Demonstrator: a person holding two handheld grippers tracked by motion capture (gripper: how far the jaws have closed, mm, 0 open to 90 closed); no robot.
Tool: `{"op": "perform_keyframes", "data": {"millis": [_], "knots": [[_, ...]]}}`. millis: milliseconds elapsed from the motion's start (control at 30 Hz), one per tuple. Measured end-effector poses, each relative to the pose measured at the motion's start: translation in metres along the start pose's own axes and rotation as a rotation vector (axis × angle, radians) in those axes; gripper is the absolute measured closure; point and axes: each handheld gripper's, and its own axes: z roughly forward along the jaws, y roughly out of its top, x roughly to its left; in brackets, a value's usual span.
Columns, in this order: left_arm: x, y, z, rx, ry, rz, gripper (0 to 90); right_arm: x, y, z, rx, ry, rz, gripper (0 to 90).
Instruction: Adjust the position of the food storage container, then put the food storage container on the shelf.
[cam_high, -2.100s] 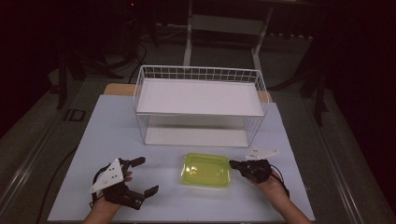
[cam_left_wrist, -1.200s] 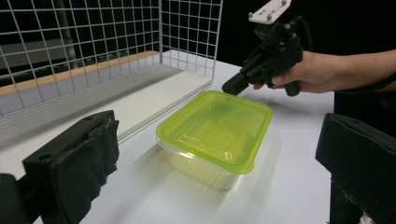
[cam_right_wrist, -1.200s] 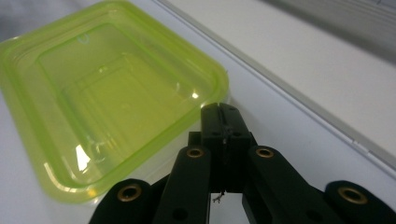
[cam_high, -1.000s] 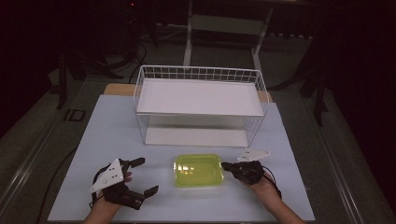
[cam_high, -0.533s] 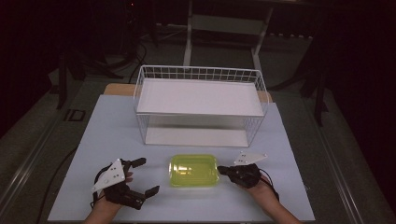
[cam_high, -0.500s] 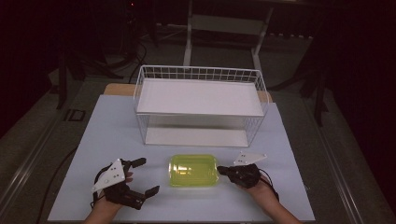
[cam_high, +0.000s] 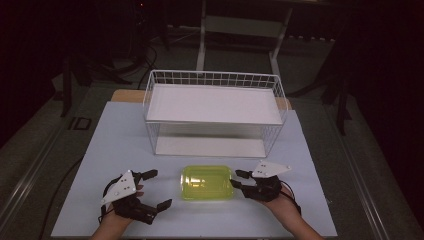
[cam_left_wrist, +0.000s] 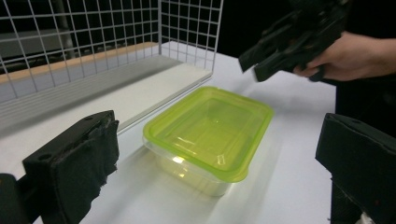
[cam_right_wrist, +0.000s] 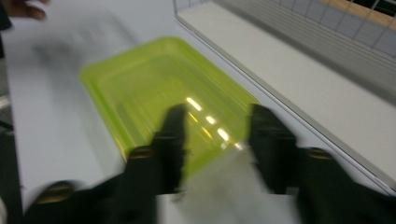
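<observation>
The table (cam_high: 120, 125) carries, at its far half, a white wire basket (cam_high: 215, 80) with a white shelf board inside, and this basket serves as the reference for all that follows. Directly in front of the basket's open near side, just clear of it, sits the yellow-green lidded container (cam_high: 206, 182), flat on the table, its long axis running parallel to the basket's front edge. The right gripper (cam_high: 240, 180) lies just off the container's right short end, pointing at it along that long axis; its jaws have just been opening and now stand parted, pinching nothing, with the container's end ahead of them and a narrow gap visible from the left gripper view. The left gripper (cam_high: 155, 190) rests farther out, in front of the basket's left corner, jaws spread wide and empty, facing the container's left end across bare table. In my judgement the right hand is clearly the nearer of the two. No brand, label or legible writing could be found on the container, basket or grippers.
</observation>
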Motion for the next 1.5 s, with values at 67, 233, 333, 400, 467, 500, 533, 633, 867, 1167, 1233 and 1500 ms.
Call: {"op": "perform_keyframes", "data": {"millis": [67,233,333,400,467,500,533,633,867,1167,1233,1500], "knots": [[0.001,0.001,0.002,0.007,0.004,-0.009,0.0,0.005,0.004,0.001,-0.008,0.018,0.013,32.2],[-0.001,0.003,0.002,0.015,0.008,-0.014,0.0,0.005,0.007,0.003,-0.041,0.034,0.054,13.6],[-0.001,0.006,0.003,0.034,0.016,-0.007,0.0,0.005,0.007,0.001,-0.093,-0.015,0.076,11.3],[-0.001,0.009,0.004,0.054,0.022,-0.001,0.0,0.004,0.008,-0.001,-0.107,-0.054,0.078,11.8],[-0.001,0.012,0.005,0.061,0.030,0.010,0.0,0.002,0.008,-0.002,-0.108,-0.066,0.090,14.9],[-0.001,0.013,0.005,0.062,0.028,0.010,0.0,0.001,0.008,-0.003,-0.115,-0.056,0.095,15.7],[0.000,0.014,0.006,0.065,0.029,0.009,0.0,-0.002,0.008,-0.003,-0.113,-0.039,0.093,16.6],[0.003,0.019,0.011,0.079,0.038,0.001,0.0,-0.005,0.009,-0.002,-0.080,-0.020,0.093,20.4],[0.012,0.030,0.021,0.120,0.063,-0.035,0.0,0.000,0.013,-0.006,-0.068,-0.042,0.064,18.0],[0.014,0.047,0.045,0.178,0.042,-0.156,0.0,-0.002,0.018,-0.002,-0.054,-0.118,0.151,11.2],[0.015,0.045,0.052,0.205,0.036,-0.190,0.0,-0.003,0.017,0.001,-0.044,-0.112,0.157,12.0],[0.026,0.020,0.073,0.285,0.013,-0.292,0.0,-0.011,0.007,0.015,0.030,-0.072,0.239,22.7]]}}
